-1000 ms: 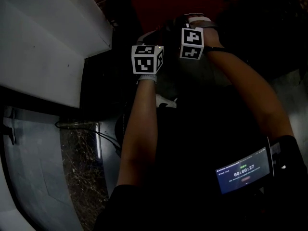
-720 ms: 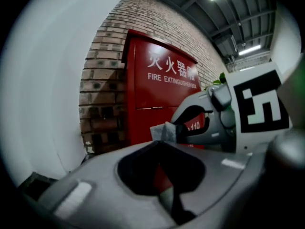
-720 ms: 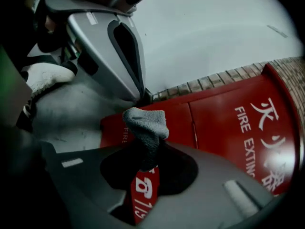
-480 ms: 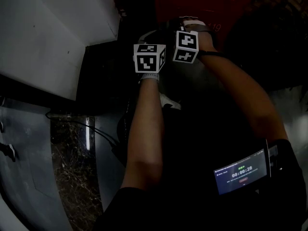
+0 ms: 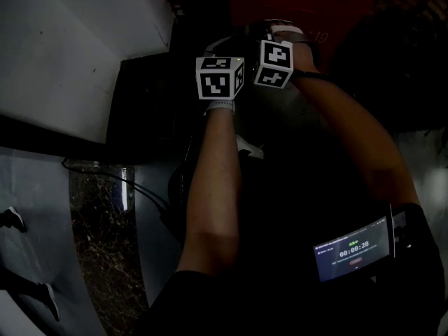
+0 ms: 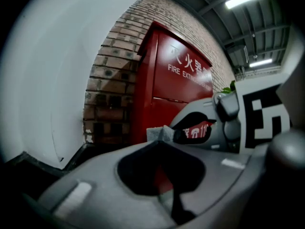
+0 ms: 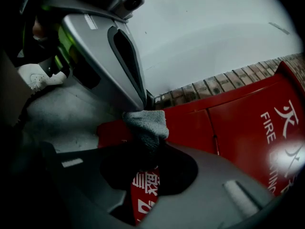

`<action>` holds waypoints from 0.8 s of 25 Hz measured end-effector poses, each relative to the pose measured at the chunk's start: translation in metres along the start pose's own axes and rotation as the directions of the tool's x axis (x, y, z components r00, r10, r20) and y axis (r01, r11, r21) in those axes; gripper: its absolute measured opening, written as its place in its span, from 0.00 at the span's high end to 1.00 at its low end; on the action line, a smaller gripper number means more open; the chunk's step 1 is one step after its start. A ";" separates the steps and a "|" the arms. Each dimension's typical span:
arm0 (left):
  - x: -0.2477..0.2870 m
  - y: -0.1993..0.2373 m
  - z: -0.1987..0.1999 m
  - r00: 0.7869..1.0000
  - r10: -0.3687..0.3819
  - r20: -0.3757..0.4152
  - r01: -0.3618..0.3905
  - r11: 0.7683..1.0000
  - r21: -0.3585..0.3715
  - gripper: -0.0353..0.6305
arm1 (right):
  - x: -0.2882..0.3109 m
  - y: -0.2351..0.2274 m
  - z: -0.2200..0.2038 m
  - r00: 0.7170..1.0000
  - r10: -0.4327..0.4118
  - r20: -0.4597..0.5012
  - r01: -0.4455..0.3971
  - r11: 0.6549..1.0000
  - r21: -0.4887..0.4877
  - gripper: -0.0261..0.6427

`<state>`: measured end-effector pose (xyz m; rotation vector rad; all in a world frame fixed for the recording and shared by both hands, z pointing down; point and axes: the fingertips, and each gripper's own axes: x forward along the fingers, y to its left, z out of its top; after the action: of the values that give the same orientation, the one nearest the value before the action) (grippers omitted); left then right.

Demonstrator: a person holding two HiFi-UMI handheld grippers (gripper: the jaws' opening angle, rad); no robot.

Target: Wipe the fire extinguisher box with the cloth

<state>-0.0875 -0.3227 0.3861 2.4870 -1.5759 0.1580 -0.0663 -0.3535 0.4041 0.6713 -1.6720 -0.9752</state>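
Both left claw and right claw clamp the cloth before the red box, beside brick wall.

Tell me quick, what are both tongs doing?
Left tongs: closed, seemingly pinching the cloth at its tip.
Right tongs: closed on the cloth.

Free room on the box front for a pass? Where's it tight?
Free: in the right gripper view, front of the red metal fire extinguisher box, right of the grey cloth, toward the white lettering. Tight: left gripper and right gripper crowd the cloth near the brick wall.
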 end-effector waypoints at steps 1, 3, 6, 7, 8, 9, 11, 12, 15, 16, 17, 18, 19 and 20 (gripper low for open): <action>0.002 -0.002 -0.001 1.000 -0.006 -0.004 0.006 1.000 0.004 0.94 | 0.000 0.000 -0.002 1.000 -0.002 0.001 0.002 1.000 0.003 0.85; 0.005 -0.007 -0.004 1.000 -0.012 -0.012 0.012 1.000 0.007 0.94 | 0.000 0.001 -0.004 1.000 -0.006 0.004 0.006 1.000 0.005 0.85; 0.009 -0.015 -0.009 0.999 -0.017 -0.031 0.018 0.999 0.033 0.94 | -0.001 0.001 -0.009 1.000 -0.010 0.009 0.010 1.000 0.008 0.85; 0.010 -0.018 -0.010 0.999 -0.023 -0.036 0.024 0.999 0.040 0.94 | -0.002 0.001 -0.011 1.000 -0.012 0.008 0.012 1.000 0.007 0.85; 0.012 -0.022 -0.011 0.999 -0.031 -0.037 0.033 0.999 0.043 0.94 | -0.002 0.001 -0.014 1.000 -0.013 0.007 0.013 1.000 0.007 0.85; 0.014 -0.025 -0.011 0.998 -0.040 -0.037 0.042 0.998 0.043 0.94 | -0.003 0.001 -0.017 1.000 -0.014 0.004 0.014 1.000 0.010 0.85; 0.017 -0.032 -0.013 0.997 -0.057 -0.042 0.059 0.997 0.051 0.94 | -0.005 0.001 -0.025 1.000 -0.017 -0.004 0.017 1.000 0.017 0.85; 0.020 -0.035 -0.014 0.997 -0.065 -0.045 0.068 0.996 0.056 0.94 | -0.006 0.001 -0.030 1.000 -0.018 -0.009 0.018 1.000 0.021 0.85; 0.026 -0.051 -0.019 0.993 -0.098 -0.059 0.102 0.992 0.069 0.94 | -0.011 0.003 -0.047 0.999 -0.020 -0.026 0.021 0.999 0.031 0.85; 0.028 -0.057 -0.021 0.992 -0.108 -0.066 0.113 0.991 0.076 0.94 | -0.012 0.003 -0.054 0.999 -0.021 -0.033 0.022 0.999 0.035 0.85; 0.030 -0.062 -0.022 0.991 -0.116 -0.072 0.122 0.989 0.082 0.94 | -0.014 0.004 -0.061 0.999 -0.021 -0.040 0.023 0.999 0.039 0.85; 0.032 -0.068 -0.024 0.990 -0.123 -0.075 0.129 0.988 0.082 0.94 | -0.016 0.004 -0.069 0.999 -0.022 -0.047 0.025 0.999 0.044 0.85; 0.034 -0.075 -0.025 0.988 -0.131 -0.076 0.137 0.988 0.077 0.94 | -0.017 0.004 -0.075 0.998 -0.024 -0.054 0.026 0.998 0.049 0.85; 0.036 -0.082 -0.026 0.987 -0.142 -0.076 0.148 0.987 0.069 0.94 | -0.018 0.004 -0.082 0.998 -0.024 -0.060 0.028 0.998 0.054 0.85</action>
<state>0.0022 -0.3150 0.4103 2.6108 -1.3801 0.2848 0.0179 -0.3594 0.4090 0.7535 -1.6463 -0.9217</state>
